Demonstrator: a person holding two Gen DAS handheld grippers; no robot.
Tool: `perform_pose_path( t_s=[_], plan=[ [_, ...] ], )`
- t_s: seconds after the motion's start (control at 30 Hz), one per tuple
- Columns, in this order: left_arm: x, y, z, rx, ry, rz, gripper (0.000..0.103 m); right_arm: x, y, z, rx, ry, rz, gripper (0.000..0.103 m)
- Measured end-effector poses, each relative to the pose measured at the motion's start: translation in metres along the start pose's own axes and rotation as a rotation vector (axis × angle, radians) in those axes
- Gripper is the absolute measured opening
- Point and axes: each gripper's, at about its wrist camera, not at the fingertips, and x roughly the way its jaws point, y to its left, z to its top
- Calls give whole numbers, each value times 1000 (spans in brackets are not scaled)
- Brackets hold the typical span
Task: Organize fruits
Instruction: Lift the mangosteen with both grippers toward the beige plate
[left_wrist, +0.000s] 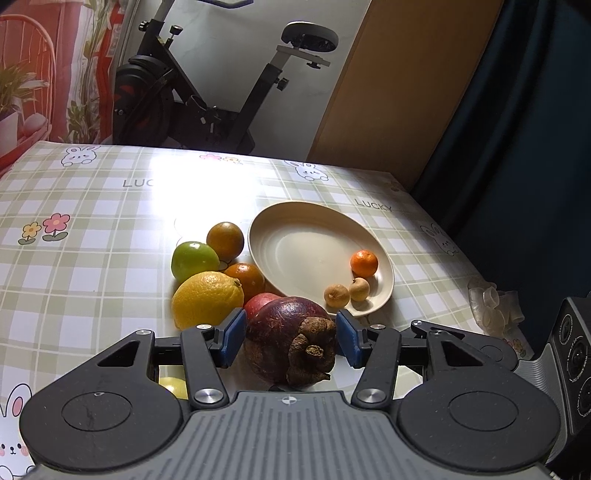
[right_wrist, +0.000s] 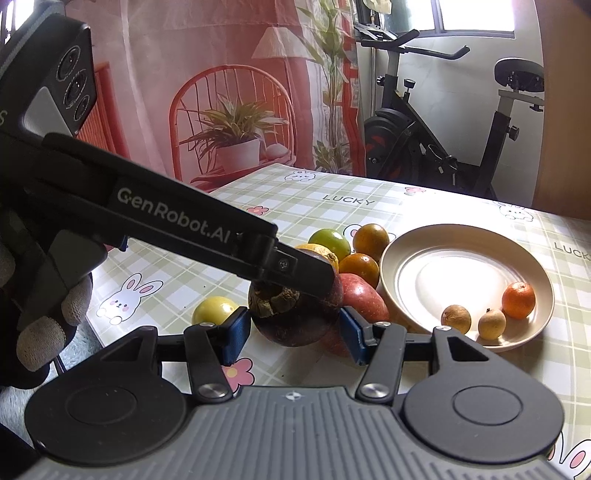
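A dark purple mangosteen (left_wrist: 286, 339) sits between the blue pads of my left gripper (left_wrist: 291, 338), which is shut on it. In the right wrist view the left gripper's arm crosses over the mangosteen (right_wrist: 295, 317), which also lies between the pads of my right gripper (right_wrist: 293, 334); those pads stand just beside it, open. A cream plate (left_wrist: 295, 229) holds a small tangerine (left_wrist: 364, 263) and two brown longans (left_wrist: 336, 295). Left of the plate lie a lemon (left_wrist: 207, 299), a green apple (left_wrist: 194, 260), two dark oranges (left_wrist: 225, 240) and a red apple (left_wrist: 260, 301).
A small yellow fruit (right_wrist: 213, 309) lies on the checked tablecloth (left_wrist: 92, 258) near me. Crumpled clear plastic (left_wrist: 493, 304) sits at the table's right edge. An exercise bike (left_wrist: 192, 81) stands behind the table. A gloved hand (right_wrist: 44, 325) holds the left gripper.
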Motion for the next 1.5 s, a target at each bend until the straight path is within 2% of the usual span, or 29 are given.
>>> perform_pose_path(
  t_s=[0.33, 0.57, 1.0, 1.5],
  plan=[
    [1, -11, 16, 51, -20, 3, 56, -8, -7, 12, 7, -48, -22, 56],
    [7, -18, 35, 63, -43, -24, 56, -11, -15, 22, 11, -67, -50, 56],
    [65, -22, 72, 90, 10, -47, 56, 2, -60, 44, 47, -76, -104, 56],
    [129, -2, 92, 58, 78, -31, 56, 48, -108, 49, 95, -8, -105, 56]
  ],
)
